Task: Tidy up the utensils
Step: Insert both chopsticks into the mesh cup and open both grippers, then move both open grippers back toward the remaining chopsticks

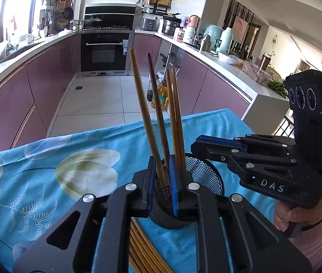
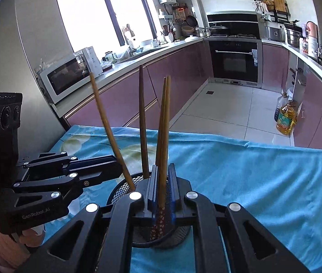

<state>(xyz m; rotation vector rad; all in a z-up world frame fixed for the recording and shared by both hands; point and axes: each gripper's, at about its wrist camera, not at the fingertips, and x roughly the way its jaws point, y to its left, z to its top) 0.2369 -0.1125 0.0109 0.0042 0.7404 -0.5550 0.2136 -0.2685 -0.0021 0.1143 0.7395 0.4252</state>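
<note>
A black mesh cup (image 1: 206, 173) (image 2: 120, 193) stands on the blue floral cloth (image 1: 47, 159) (image 2: 252, 170). My left gripper (image 1: 162, 161) (image 2: 118, 166) is shut on one light wooden chopstick (image 1: 142, 104) (image 2: 106, 118), whose lower end is inside the cup. A dark chopstick (image 1: 157, 100) (image 2: 142, 118) leans in the cup on its own. My right gripper (image 2: 163, 168) (image 1: 195, 145) is shut on a pair of light chopsticks (image 2: 164, 122) (image 1: 175, 113), their patterned ends down in the cup. Several more chopsticks (image 1: 142, 250) lie on the cloth under the left gripper.
The table's far edge (image 2: 229, 136) drops to a tiled kitchen floor. Oil bottles (image 1: 161, 95) (image 2: 286, 118) stand on that floor. A microwave (image 2: 65, 77) sits on the left counter, and cluttered counters run along both sides. A hand in a pink sleeve (image 1: 308, 232) holds the right gripper.
</note>
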